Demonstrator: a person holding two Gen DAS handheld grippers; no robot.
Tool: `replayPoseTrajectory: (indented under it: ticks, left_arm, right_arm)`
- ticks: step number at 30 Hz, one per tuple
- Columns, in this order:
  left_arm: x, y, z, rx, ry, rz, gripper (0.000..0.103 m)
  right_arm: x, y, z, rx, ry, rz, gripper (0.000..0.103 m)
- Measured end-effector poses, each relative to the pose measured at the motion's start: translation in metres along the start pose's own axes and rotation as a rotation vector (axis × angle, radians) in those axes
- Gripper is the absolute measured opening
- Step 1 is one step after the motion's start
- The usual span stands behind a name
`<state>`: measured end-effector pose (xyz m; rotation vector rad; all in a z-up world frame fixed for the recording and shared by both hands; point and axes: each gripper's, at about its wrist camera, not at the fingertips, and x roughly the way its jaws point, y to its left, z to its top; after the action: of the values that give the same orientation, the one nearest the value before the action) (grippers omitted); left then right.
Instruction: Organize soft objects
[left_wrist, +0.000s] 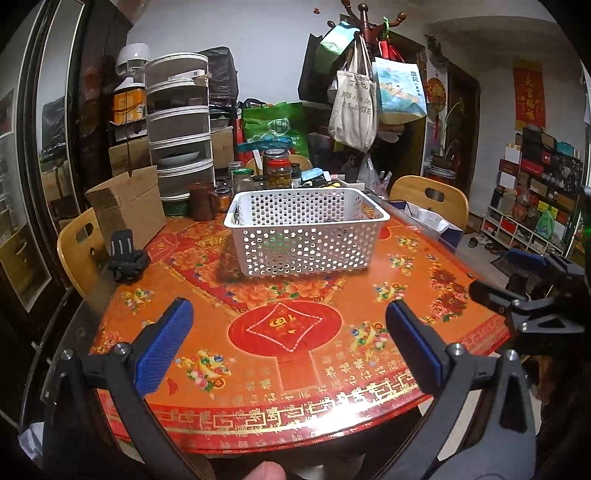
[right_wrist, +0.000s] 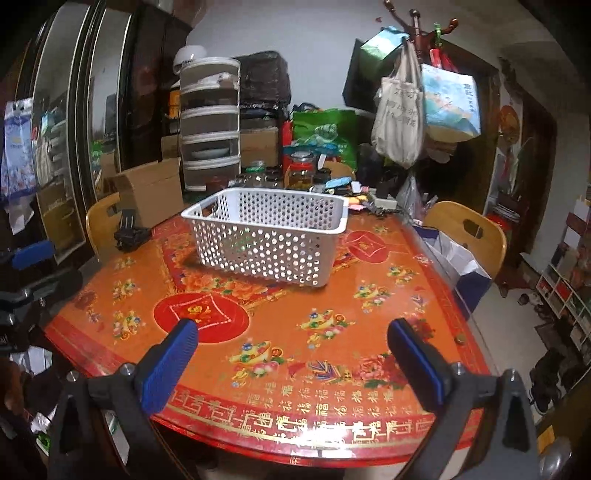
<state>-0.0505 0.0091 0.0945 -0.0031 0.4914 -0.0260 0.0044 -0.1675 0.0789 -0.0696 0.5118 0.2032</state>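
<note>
Both my left gripper (left_wrist: 288, 343) and right gripper (right_wrist: 291, 354) hang spread and empty; I'd grip the light, stiff basket (left_wrist: 306, 236) by its rim.

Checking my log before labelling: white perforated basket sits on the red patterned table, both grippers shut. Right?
Not quite. The basket does sit on the table, but both the left gripper and right gripper are open, jaws wide apart, as each wrist view shows.

Round tabletop (left_wrist: 295, 369) wore glossy orange-red floral cloth with gold characters. White perforated plastic basket (left_wrist: 306, 236) sat near centre. Small black strapped gadget (left_wrist: 127, 258) lay at left edge. Brown cardboard box (left_wrist: 125, 210), brown mug (left_wrist: 203, 201), glass jars (left_wrist: 277, 168) crowded far side.
</note>
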Motion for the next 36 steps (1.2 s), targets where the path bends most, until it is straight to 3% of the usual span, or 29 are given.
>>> replayPoseTrajectory:
  ticks: [36]
  left_arm:
    - [0.008, 0.010, 0.008, -0.041, 0.015, 0.016, 0.103]
  right_arm:
    - [-0.004, 0.001, -0.002, 0.028, 0.001, 0.043, 0.102]
